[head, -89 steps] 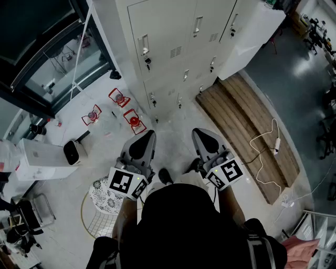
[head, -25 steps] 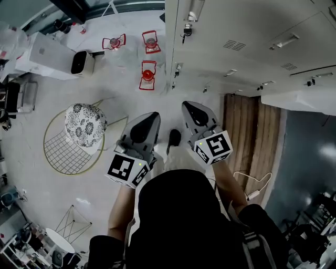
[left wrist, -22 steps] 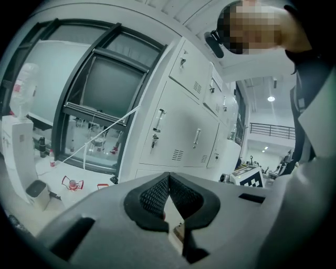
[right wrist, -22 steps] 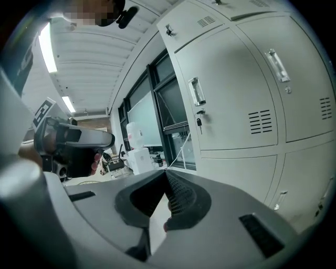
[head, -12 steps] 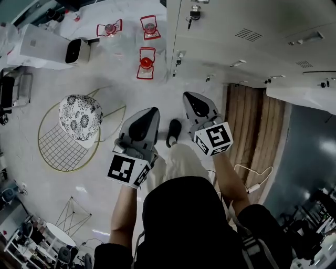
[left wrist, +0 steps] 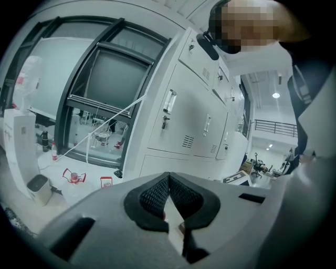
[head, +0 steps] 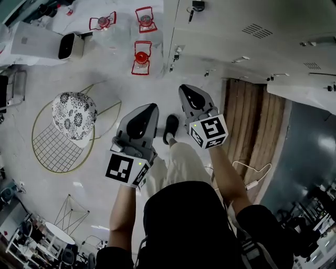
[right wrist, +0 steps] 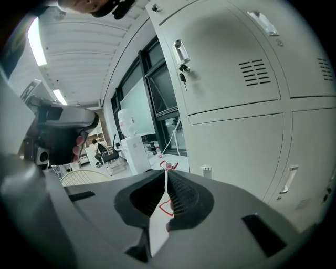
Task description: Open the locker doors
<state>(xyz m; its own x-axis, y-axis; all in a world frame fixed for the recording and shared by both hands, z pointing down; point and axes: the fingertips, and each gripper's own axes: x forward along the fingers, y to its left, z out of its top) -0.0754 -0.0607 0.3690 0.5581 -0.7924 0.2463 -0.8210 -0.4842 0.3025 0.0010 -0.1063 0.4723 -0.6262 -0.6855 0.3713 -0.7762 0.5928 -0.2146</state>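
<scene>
Head view: the lockers [head: 236, 31] fill the upper right. The right gripper [head: 188, 95] is nearer them than the left gripper [head: 147, 111].

Left gripper view: jaws together, empty. An upright keyed handle [left wrist: 168, 101] stands above centre, well apart.

Right gripper view: jaws together, empty. The keyed handle [right wrist: 180, 51] stands above them, and further doors are cut off at the right.

Chair [head: 73, 116] l. — lockers [head: 252, 47] ahead-rt

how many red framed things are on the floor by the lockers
3: one red-framed floor object furthest left, another at the top edge nearest the pale metal lockers, a third below it. More may lie out of frame.
</scene>
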